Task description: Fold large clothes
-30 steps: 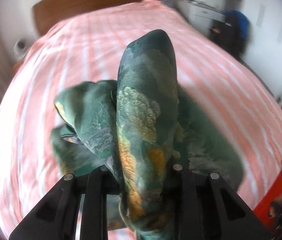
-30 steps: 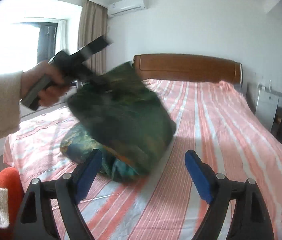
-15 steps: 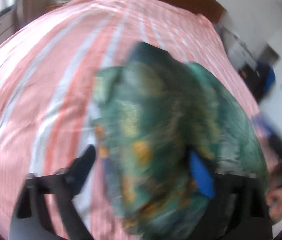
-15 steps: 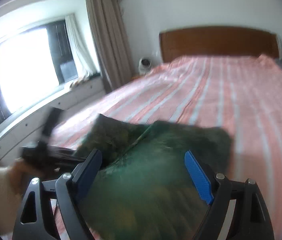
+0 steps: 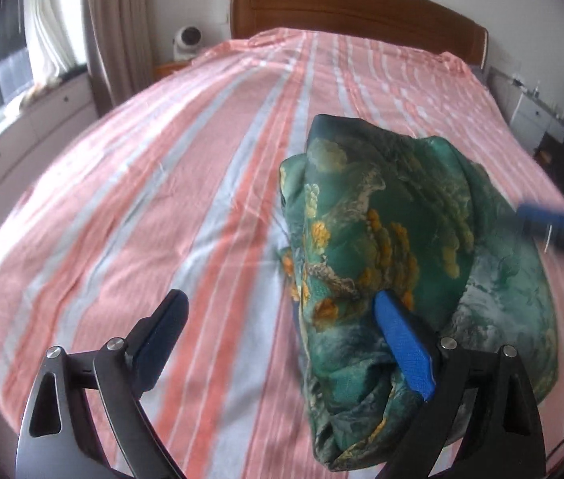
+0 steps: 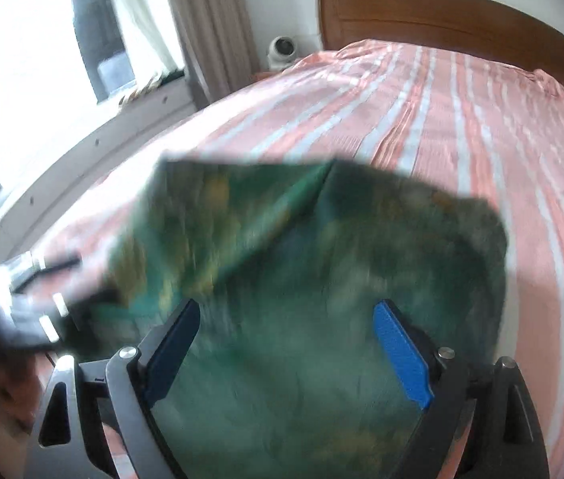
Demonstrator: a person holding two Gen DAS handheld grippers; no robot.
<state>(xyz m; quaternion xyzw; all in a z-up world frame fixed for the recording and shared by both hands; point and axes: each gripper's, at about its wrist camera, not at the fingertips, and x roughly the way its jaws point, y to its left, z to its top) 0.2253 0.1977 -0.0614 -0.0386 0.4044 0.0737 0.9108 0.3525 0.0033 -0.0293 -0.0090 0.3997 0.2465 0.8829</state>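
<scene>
- Left wrist view showed the garment [image 5: 398,255], a dark green cloth with yellow and pale print, lying bunched in a heap on the bed [image 5: 170,183], right of the middle and toward the near end
- Its folds rose in a rounded hump, with the near edge hanging close under the camera
- Left gripper [image 5: 282,343] had just let its jaws swing wide; they stood spread, the right blue pad [image 5: 406,347] in front of the cloth's near left side, the left pad [image 5: 162,335] over bare sheet, and nothing was pinched between them
- Right wrist view showed the same garment [image 6: 322,279], blurred, filling the lower middle of the frame on the striped sheet
- Right gripper [image 6: 286,351] held its jaws spread too, opened a little further just now, with the cloth seen between and beyond the pads; whether either pad touched it could not be told, and no grip showed
- At the right edge of the left view a blurred blue pad of the right gripper [image 5: 541,219] hung near the cloth's far right side
- At the left edge of the right view the left gripper [image 6: 38,299] appeared as a dark smear beside the cloth
- Bed wore pink and pale grey stripes, with a wooden headboard [image 5: 354,4] at the far end
- Curtain [image 5: 118,32] and a bright window [image 6: 42,60] stood to the left
</scene>
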